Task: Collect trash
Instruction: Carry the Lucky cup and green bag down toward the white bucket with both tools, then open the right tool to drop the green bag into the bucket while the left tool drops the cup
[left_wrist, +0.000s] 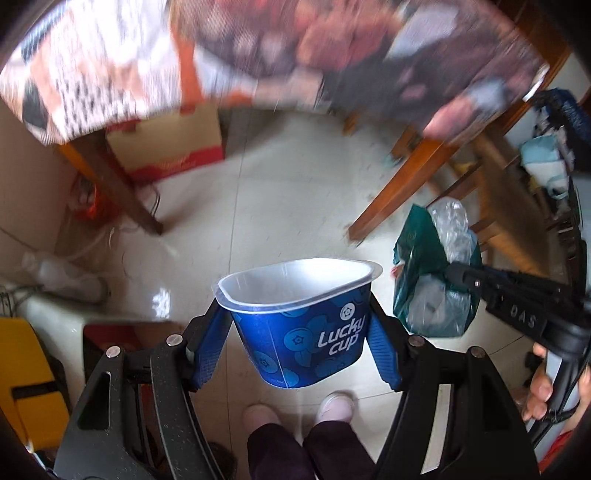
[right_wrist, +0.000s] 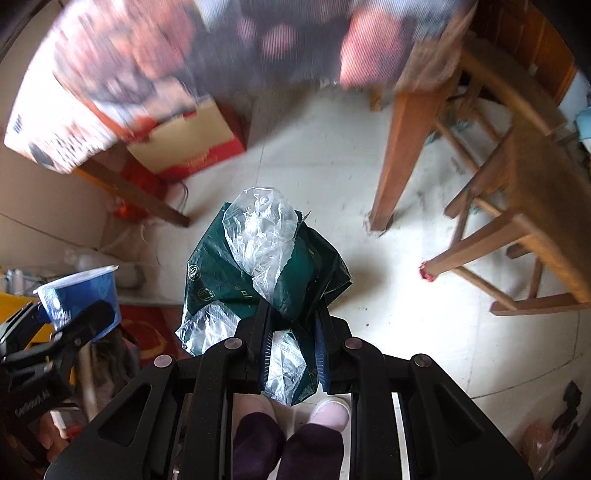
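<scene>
My left gripper (left_wrist: 295, 325) is shut on an empty blue "Lucky cup" plastic cup (left_wrist: 303, 317) with a white rim, held upright above the tiled floor. The cup also shows at the left of the right wrist view (right_wrist: 79, 295). My right gripper (right_wrist: 291, 332) is shut on a bundle of crumpled trash: a dark green plastic bag with clear plastic wrappers (right_wrist: 262, 254), held above the floor. The same bundle shows at the right of the left wrist view (left_wrist: 436, 269), to the right of the cup.
A table with a patterned cloth (left_wrist: 258, 48) stands ahead on wooden legs (left_wrist: 391, 188). A cardboard box with red print (left_wrist: 170, 144) sits under it. Wooden chairs (right_wrist: 517, 206) are at the right. My feet (right_wrist: 291, 417) stand on the pale tiles below.
</scene>
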